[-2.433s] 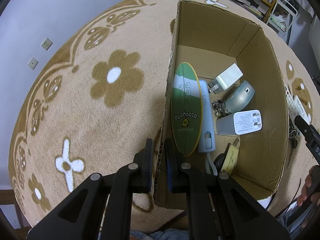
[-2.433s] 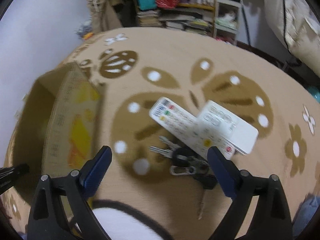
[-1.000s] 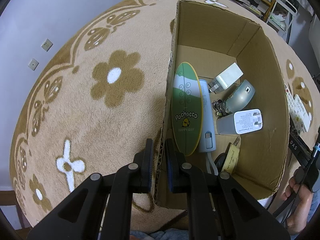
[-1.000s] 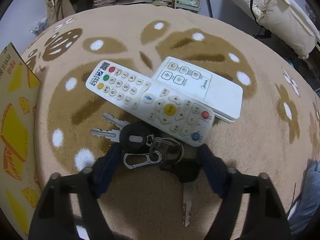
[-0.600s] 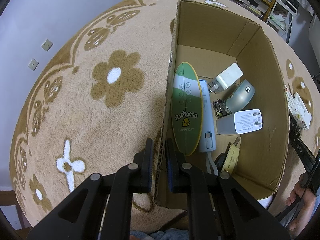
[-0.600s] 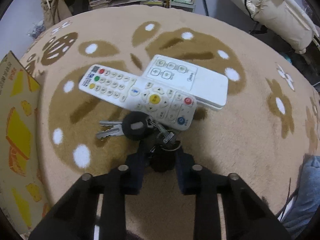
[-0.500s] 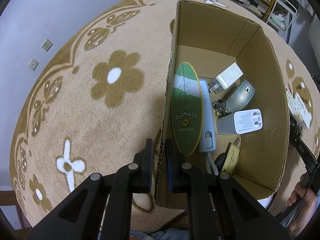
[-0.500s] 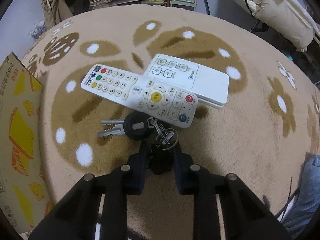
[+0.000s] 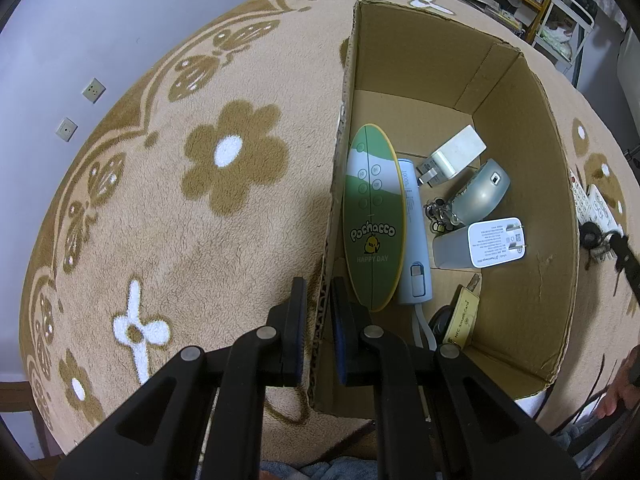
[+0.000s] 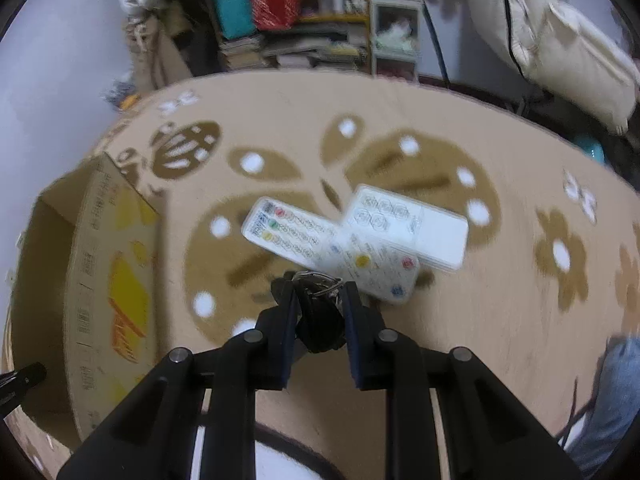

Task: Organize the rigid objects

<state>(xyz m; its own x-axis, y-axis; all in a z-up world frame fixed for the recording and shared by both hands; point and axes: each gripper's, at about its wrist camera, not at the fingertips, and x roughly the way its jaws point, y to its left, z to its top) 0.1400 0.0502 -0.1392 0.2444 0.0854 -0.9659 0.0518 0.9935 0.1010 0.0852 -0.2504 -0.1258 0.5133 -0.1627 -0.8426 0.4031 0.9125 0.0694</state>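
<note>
key bunch [image 10: 320, 320] | clamped in right hand-held gripper [image 10: 319, 304] | remotes [image 10: 332, 248] just beyond

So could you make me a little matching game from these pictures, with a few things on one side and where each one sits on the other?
Things:
1. green oval Pochacco remote
2. black bunch of keys
3. long white remote with coloured buttons
4. brown cardboard box

Places:
A. lying on the tan flowered rug
B. inside the box, along its wall
C. wall pinched by the left gripper
D. clamped in the right gripper

Pairs: 1-B, 2-D, 3-A, 4-C
</note>
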